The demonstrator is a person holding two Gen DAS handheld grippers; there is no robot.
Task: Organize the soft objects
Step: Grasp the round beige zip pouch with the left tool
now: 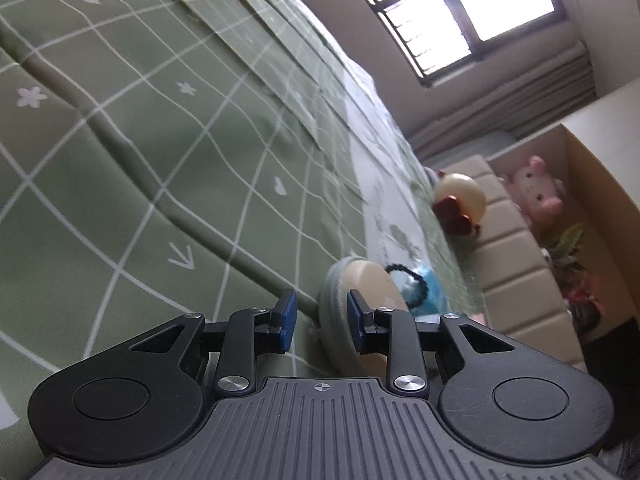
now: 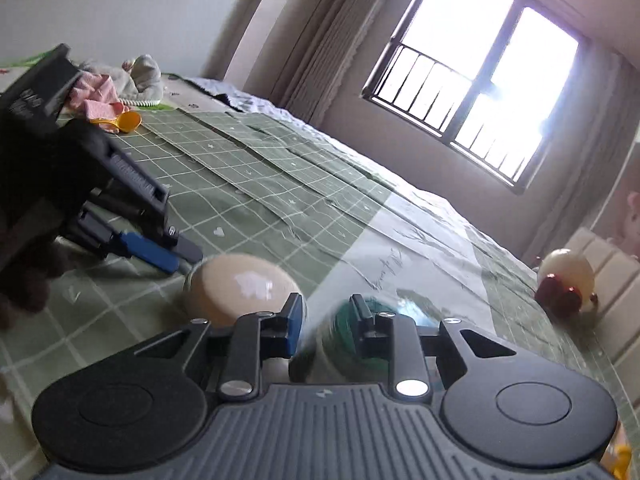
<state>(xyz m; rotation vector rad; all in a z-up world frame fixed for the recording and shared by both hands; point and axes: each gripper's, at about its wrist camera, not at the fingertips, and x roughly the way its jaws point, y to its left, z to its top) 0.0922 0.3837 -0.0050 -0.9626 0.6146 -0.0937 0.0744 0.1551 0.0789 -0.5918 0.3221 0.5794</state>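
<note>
Right gripper (image 2: 324, 326) fingers (image 2: 294, 326) pinch blurred teal toy (image 2: 336, 344) (left empty).

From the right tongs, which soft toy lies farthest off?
The grey plush at the bed's far end, beside pink cloth; the round toys lie nearer.

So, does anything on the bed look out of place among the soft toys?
Yes. A yellow plastic scoop lies on the green bedcover beside the pink cloth and grey plush toy. It looks hard, not soft.

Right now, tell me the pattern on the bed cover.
Green bed cover with a white grid and small white shapes; clearest in the left wrist view.
</note>
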